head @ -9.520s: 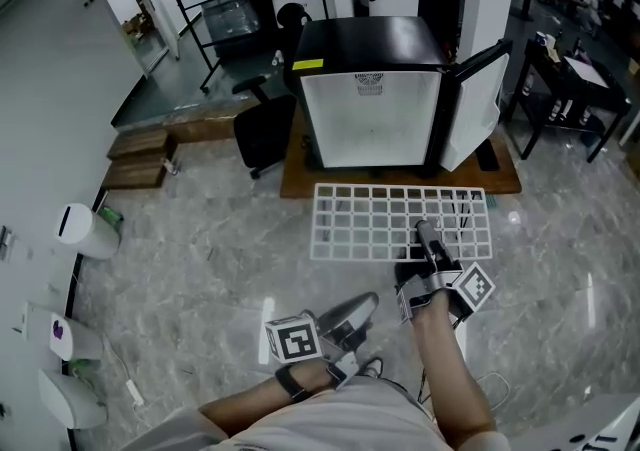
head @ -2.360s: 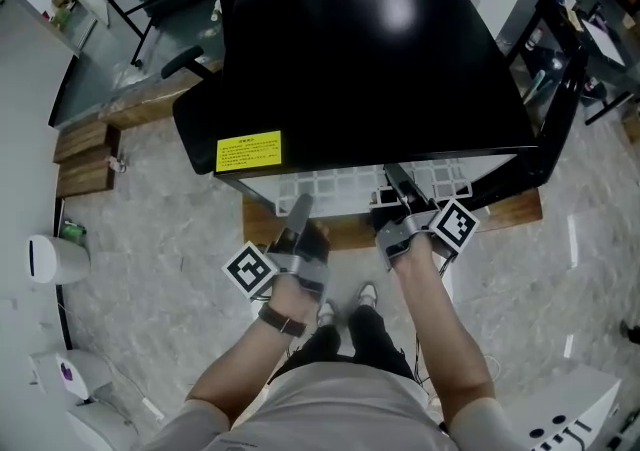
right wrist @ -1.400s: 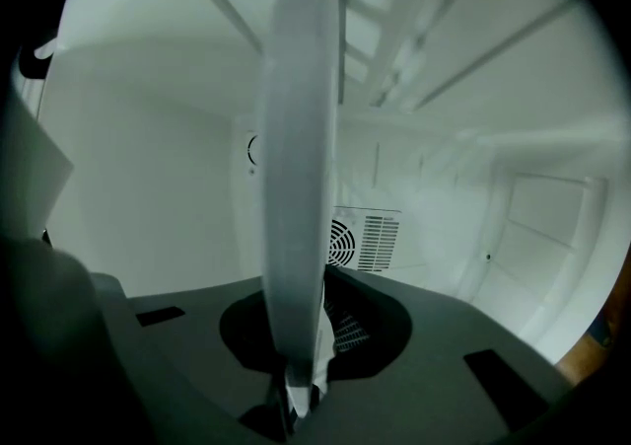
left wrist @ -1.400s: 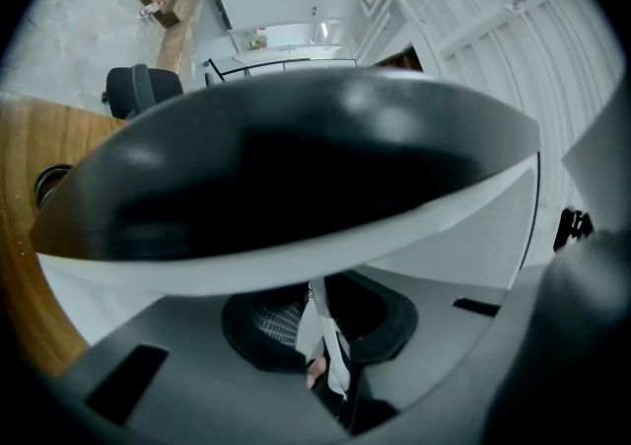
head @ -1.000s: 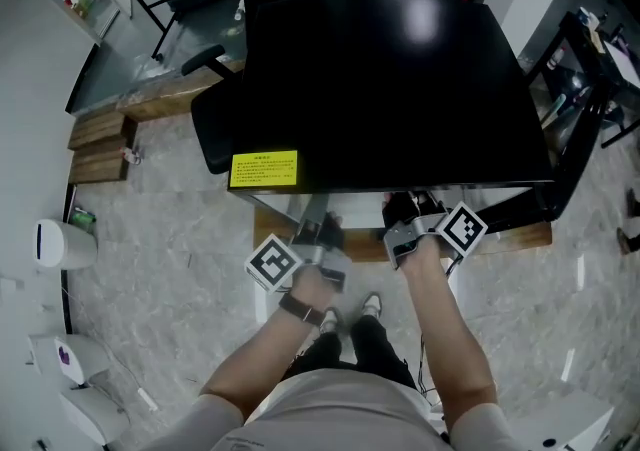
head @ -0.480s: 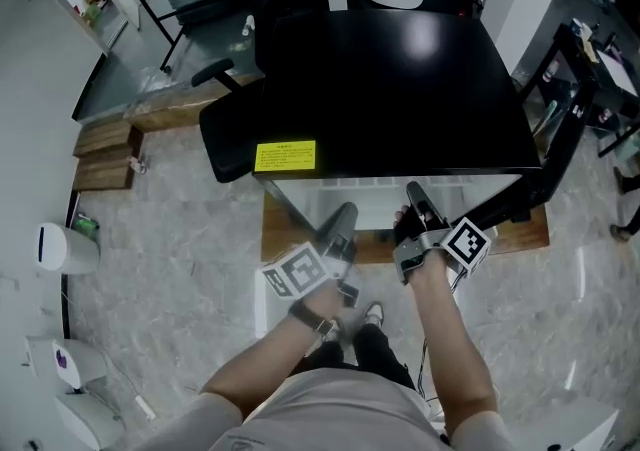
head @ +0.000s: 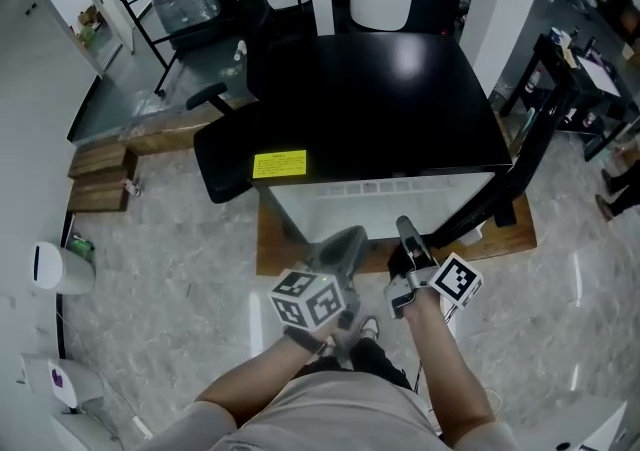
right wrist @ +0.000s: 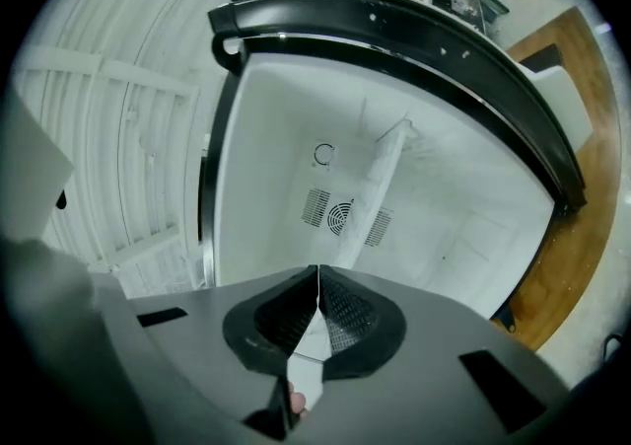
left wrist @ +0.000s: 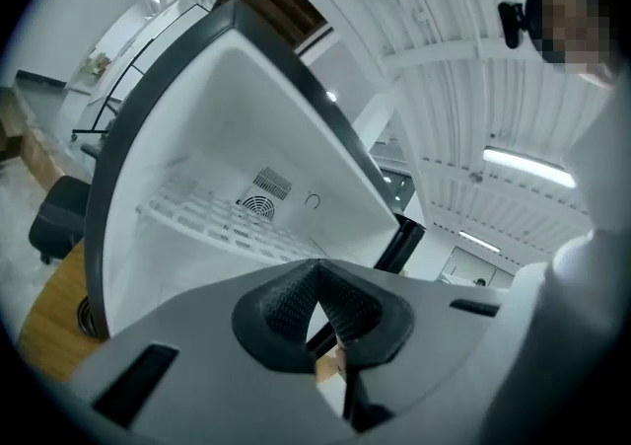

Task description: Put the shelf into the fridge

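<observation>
The black fridge (head: 380, 99) stands open, its door (head: 497, 194) swung out to the right. The white wire shelf (left wrist: 202, 211) lies across the white interior below the rear vent, and it shows edge-on as the shelf (right wrist: 380, 182) in the right gripper view. My left gripper (head: 350, 237) hangs in front of the opening; the left gripper (left wrist: 317, 267) is shut, its jaws have just been closing, and nothing is between them. My right gripper (head: 402, 226) is beside it, clear of the shelf. The right gripper (right wrist: 317, 272) is shut and empty.
The fridge rests on a wooden platform (head: 272, 249) on the marbled floor. A black office chair (head: 228, 144) stands at its left. Wooden steps (head: 100, 174) and a white bin (head: 45, 264) are further left. A black table (head: 570, 89) stands at the right.
Both grippers have drawn back out of the fridge opening toward the person, without the shelf. The left gripper has rolled and its jaws have closed. The head view has backed away from the fridge.
</observation>
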Available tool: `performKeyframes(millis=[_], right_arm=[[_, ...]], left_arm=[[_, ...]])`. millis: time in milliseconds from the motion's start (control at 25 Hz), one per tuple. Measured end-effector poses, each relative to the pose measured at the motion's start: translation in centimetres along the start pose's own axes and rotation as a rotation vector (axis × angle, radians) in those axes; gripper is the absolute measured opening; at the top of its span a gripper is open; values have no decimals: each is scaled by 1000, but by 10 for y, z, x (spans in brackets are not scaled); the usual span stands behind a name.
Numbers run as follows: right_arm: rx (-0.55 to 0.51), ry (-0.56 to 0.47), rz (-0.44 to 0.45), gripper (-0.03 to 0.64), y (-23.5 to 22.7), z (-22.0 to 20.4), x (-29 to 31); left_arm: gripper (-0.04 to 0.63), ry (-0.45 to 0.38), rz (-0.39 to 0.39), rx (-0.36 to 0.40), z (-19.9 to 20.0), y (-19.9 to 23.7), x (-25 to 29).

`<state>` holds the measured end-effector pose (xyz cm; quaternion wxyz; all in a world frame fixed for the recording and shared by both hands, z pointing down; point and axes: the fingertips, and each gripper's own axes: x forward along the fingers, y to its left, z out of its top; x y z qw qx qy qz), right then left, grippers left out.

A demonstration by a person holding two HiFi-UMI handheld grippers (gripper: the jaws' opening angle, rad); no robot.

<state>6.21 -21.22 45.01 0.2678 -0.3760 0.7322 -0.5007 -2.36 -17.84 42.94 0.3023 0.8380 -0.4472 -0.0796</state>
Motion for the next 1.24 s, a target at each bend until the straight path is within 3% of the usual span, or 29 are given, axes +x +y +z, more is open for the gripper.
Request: performKeyframes(millis=[480, 1000, 1240], right_arm=[[-168, 19, 12, 21, 49, -16, -33], [-183, 3, 9, 21, 60, -34, -39], [-172, 42, 1, 21, 53, -44, -42]], left_arm=[[6, 7, -93, 72, -2, -45, -39], [6, -17, -100, 118, 6, -45, -56], [6, -29, -69, 83, -4, -40, -63]])
